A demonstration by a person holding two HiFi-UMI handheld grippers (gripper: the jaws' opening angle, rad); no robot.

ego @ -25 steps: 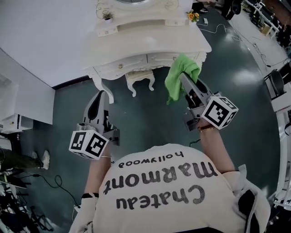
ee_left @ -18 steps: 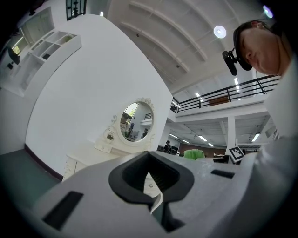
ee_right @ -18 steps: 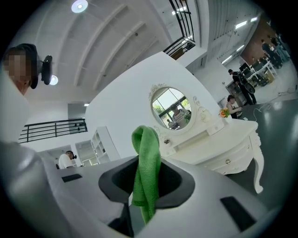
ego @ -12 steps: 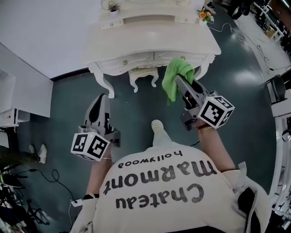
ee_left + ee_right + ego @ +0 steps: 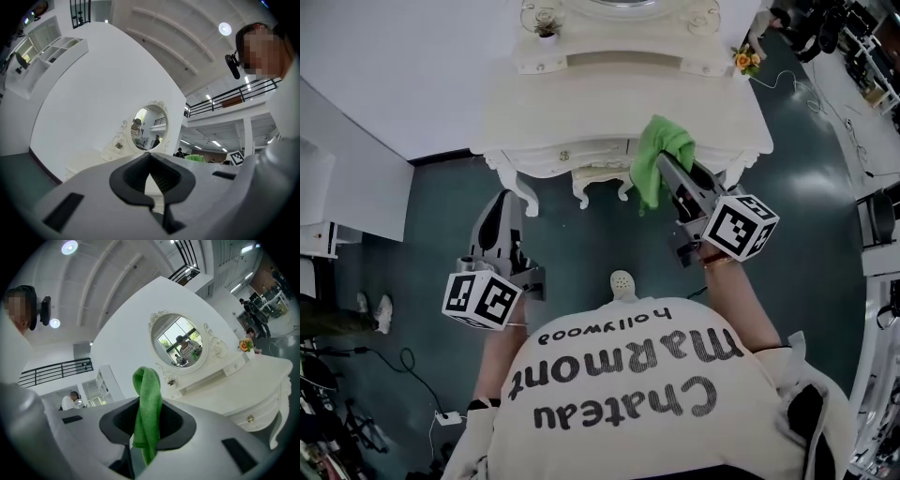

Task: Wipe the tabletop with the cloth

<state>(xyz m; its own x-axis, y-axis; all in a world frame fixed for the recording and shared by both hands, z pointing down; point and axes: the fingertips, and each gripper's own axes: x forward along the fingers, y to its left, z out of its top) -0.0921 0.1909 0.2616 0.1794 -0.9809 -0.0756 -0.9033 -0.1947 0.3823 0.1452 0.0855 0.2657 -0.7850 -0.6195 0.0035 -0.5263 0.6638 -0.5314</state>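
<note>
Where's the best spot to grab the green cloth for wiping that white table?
At its bunched middle, coming from above. The right tool already pinches the green cloth there, and that looks right: a loose fold sticks out past the jaws, so it can probably press onto the tabletop.

You're wearing a cream T-shirt [image 5: 628, 398] with black lettering, short sleeves, a bracelet [image 5: 719, 263]; left gripper [image 5: 508, 196], right gripper [image 5: 666, 169] are showing grey bodies, black-white marker cubes [image 5: 483, 298].

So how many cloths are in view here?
1: the green cloth, clamped in the right gripper, by the front edge of the white dressing table. The left gripper is shut and empty. No other cloth shows.
</note>
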